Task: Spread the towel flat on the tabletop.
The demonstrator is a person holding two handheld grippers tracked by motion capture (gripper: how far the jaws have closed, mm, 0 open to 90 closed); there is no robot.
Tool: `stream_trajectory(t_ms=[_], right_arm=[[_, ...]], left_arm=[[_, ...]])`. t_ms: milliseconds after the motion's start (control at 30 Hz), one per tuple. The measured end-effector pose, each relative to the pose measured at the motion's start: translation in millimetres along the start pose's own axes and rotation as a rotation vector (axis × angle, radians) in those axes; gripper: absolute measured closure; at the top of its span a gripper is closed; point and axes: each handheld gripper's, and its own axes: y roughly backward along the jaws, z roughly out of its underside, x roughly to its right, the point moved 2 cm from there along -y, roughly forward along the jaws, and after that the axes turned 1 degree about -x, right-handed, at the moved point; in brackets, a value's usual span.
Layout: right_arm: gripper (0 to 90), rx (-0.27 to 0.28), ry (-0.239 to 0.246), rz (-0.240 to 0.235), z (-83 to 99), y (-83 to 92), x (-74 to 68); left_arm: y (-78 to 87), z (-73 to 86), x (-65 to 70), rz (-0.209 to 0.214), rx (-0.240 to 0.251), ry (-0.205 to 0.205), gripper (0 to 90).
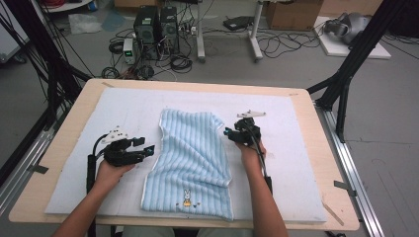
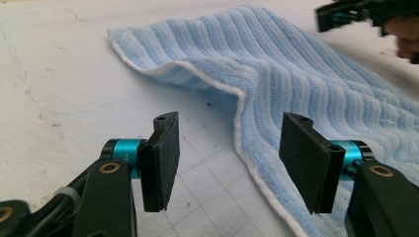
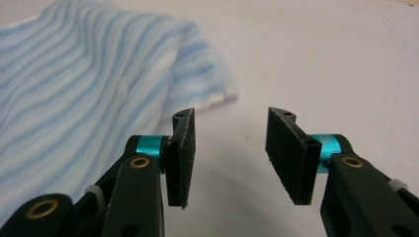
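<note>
1. From the high view we see a blue striped towel (image 1: 190, 163) lying folded and rumpled at the middle of the pale mat (image 1: 296, 148) that covers the wooden table (image 1: 321, 148). A small rabbit motif (image 1: 187, 198) sits near the towel's 6 o'clock edge.
2. Our left gripper (image 1: 146, 149) lies at the towel's 9 o'clock, just beside its edge, jaws apart with no cloth between them.
3. Our right gripper (image 1: 228, 133) stands at the towel's 2 o'clock, close to the folded upper corner, jaws parted and gripping nothing.
4. On the floor beyond the table, at 12 o'clock, stand computer towers (image 1: 155, 29) among loose cables (image 1: 276, 44), and cardboard boxes (image 1: 291, 12) toward 1 o'clock. Nothing lies between either gripper and the towel.
5. In the left gripper view, the left gripper (image 2: 230, 153) stands wide and empty over the mat's faint grid; the towel's white hem (image 2: 242, 138) runs between the pads without touching them. The right gripper (image 2: 346, 12) shows at 1 o'clock.
6. In the right gripper view, the right gripper (image 3: 230, 155) is moderately open over bare mat; the blurred towel (image 3: 89, 98) lies at 10 o'clock, clear of the pads.
</note>
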Motion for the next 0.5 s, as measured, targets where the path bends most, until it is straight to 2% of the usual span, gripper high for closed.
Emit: stream_trajectory(t_ms=[67,133,200,233,267,300,367,400,467,500], right_arm=[[47.0,-0.007,-0.031,0.002,-9.3,-15.6,-0.7],[48.6,-0.045,-0.038,0.0,-14.8,-31.0,-3.6],[57.2,-0.071,-0.004,-0.005,-15.8,-42.3,-9.3],[66.4,-0.078,0.033,0.034,-16.3,-42.9,-13.2],[83.1,-0.081,0.058,-0.005,-17.1,-42.5,-14.7],[85.4,-0.092,0.088,-0.002,-17.8,-41.5,-16.1],[88.1,-0.131,0.207,0.11,-20.5,-37.0,-15.5],[88.1,-0.14,0.217,0.145,-21.7,-34.1,-10.7],[88.1,-0.151,0.235,0.238,-25.1,-27.9,3.9],[88.1,-0.155,0.221,0.266,-26.6,-25.3,11.0]], left_arm=[[-0.1,-1.2,-0.8,-0.002,0.0,0.002,41.2],[0.2,-3.8,-3.1,-0.015,0.003,0.002,41.3],[0.9,-5.7,-6.3,-0.026,0.011,0.014,41.8],[0.7,-6.8,-8.1,-0.031,0.004,0.024,42.0],[0.5,-7.9,-9.9,-0.039,0.007,0.026,41.9],[0.7,-8.5,-11.6,-0.045,0.016,0.032,42.1],[0.1,-9.7,-14.3,-0.058,0.019,0.04,42.7],[-1.0,-11.3,-15.3,-0.065,0.009,0.042,42.7],[-2.4,-15.4,-17.4,-0.067,0.022,0.05,42.7],[-3.6,-18.3,-18.3,-0.072,0.025,0.051,42.7]])
